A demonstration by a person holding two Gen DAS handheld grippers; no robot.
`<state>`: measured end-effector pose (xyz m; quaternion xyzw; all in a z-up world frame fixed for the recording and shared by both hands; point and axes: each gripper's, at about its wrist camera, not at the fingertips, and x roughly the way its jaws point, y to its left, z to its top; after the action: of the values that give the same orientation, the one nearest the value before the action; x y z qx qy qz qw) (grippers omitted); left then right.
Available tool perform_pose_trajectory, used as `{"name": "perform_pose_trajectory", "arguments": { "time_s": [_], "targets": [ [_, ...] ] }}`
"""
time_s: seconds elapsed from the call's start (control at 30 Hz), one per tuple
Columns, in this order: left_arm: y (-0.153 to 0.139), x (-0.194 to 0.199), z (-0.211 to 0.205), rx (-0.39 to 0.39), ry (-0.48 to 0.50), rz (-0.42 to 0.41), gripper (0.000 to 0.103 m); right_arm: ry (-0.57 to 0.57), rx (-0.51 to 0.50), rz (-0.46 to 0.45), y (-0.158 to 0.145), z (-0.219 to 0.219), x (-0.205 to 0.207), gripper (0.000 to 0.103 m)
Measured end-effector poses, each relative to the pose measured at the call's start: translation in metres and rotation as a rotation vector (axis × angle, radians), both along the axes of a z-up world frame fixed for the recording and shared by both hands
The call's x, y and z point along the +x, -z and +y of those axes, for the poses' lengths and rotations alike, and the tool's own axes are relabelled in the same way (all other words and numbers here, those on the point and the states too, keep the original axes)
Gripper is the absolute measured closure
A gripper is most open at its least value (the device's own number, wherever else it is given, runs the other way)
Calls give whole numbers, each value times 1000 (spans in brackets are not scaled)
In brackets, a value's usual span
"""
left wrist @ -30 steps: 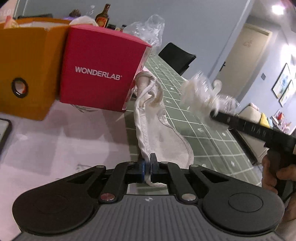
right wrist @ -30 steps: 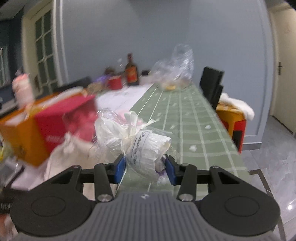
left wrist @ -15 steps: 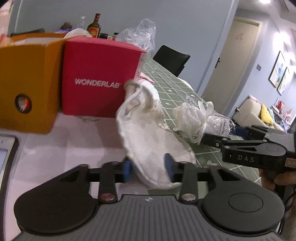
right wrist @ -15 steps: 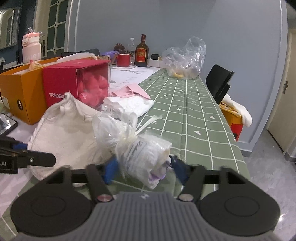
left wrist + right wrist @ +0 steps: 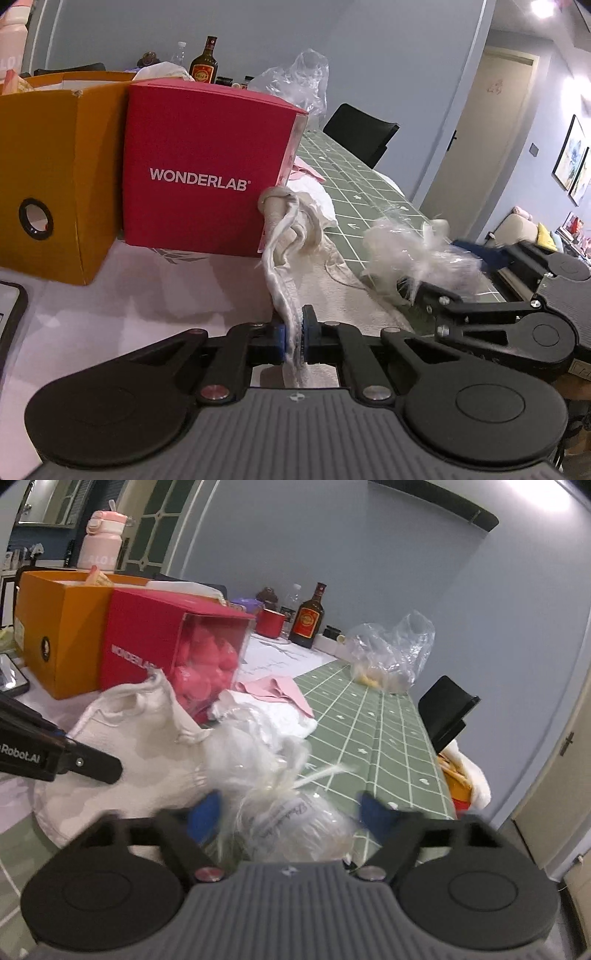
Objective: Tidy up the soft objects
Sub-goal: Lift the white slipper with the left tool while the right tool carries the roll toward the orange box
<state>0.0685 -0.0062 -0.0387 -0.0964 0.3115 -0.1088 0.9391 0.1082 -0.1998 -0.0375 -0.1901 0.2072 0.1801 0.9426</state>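
Note:
A cream drawstring cloth bag [image 5: 332, 288] lies on the table in front of the red box, its neck bunched up. My left gripper [image 5: 294, 338] is shut on the bag's near edge, which stands up between the blue pads. A packet of white soft stuff in clear plastic [image 5: 295, 819] sits between the jaws of my right gripper [image 5: 290, 810]. Those jaws are closing, with small gaps still showing beside the packet. In the left wrist view the right gripper [image 5: 430, 264] and the packet [image 5: 417, 254] hover at the bag's right side. The bag [image 5: 129, 738] spreads left of the packet.
A red WONDERLAB box [image 5: 207, 177] and an orange box [image 5: 48, 173] stand close behind the bag. A phone [image 5: 11, 306] lies at far left. Pink cloth [image 5: 277, 690] and white cloth [image 5: 291, 720] lie on the green checked tablecloth [image 5: 369, 731]. Further back are a bottle [image 5: 308, 618], a clear plastic bag [image 5: 391, 653] and a black chair [image 5: 447, 709].
My left gripper let go of the bag, then shut again on its edge, pulling it upright. My right gripper rolled and widened around the packet, which sank closer to the bag.

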Motion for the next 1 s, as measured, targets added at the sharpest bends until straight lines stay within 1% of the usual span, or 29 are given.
{"name": "perform_pose_trajectory", "arguments": {
  "time_s": [0.03,0.2,0.4,0.53,0.8,1.0],
  "targets": [
    [0,-1,0,1,1,-7,95,5,-1,5,0,0,0,51],
    [-6,-12,-1,29,0,-51,96,-5,15,9,-4,-3,-6,57],
    [-12,-26,2,40,0,-89,96,-11,26,-13,-9,0,-19,58],
    [-19,-34,8,18,5,-120,97,-6,51,-26,-15,0,-27,58],
    [-53,-65,20,5,4,-231,98,17,175,-47,-34,-7,-40,58],
    [-85,-91,37,13,4,-337,98,2,221,-66,-47,2,-47,58]
  ]
}}
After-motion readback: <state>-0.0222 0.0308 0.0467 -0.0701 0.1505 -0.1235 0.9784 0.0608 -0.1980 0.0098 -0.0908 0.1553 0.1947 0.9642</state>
